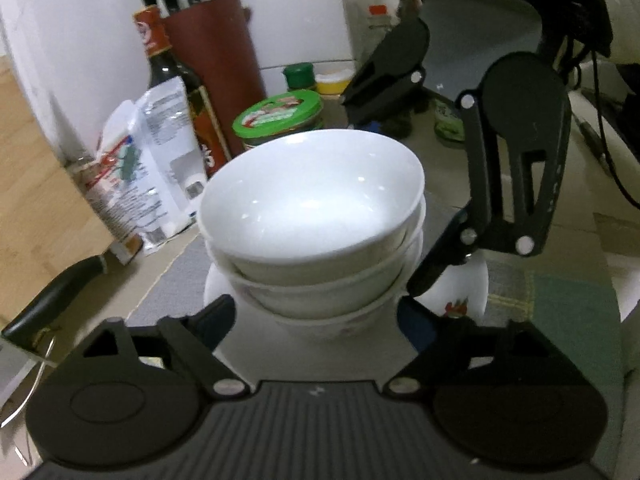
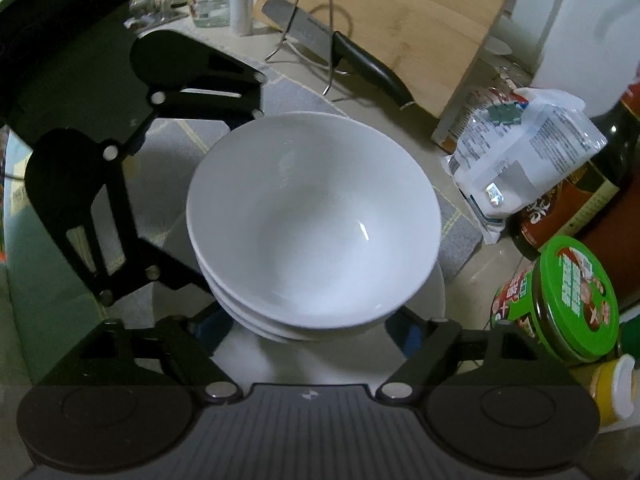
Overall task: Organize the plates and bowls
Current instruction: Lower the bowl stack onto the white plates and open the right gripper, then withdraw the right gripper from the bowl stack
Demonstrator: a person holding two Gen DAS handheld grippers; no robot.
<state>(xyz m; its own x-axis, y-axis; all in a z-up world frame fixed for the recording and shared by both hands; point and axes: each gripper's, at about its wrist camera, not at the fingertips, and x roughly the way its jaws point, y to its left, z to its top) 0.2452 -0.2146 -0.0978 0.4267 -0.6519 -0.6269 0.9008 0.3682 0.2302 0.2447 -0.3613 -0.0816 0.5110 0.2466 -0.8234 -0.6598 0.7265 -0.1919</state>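
Observation:
A stack of three white bowls (image 1: 312, 216) stands on a white plate (image 1: 464, 292) with a red pattern, on a grey mat. It also shows in the right wrist view (image 2: 316, 220). My left gripper (image 1: 316, 320) is open with its fingers on either side of the base of the stack. My right gripper (image 2: 308, 332) is open and straddles the stack's base from the opposite side. Each gripper shows in the other's view: the right gripper (image 1: 400, 184) behind the bowls, the left gripper (image 2: 216, 204) to the left of them.
A wooden cutting board (image 2: 400, 20), a black-handled knife (image 2: 352, 60) on a wire rack, a white bag (image 1: 148, 168), a sauce bottle (image 1: 176, 80), a brown knife block (image 1: 216, 60) and a green-lidded jar (image 2: 568, 300) crowd around the mat.

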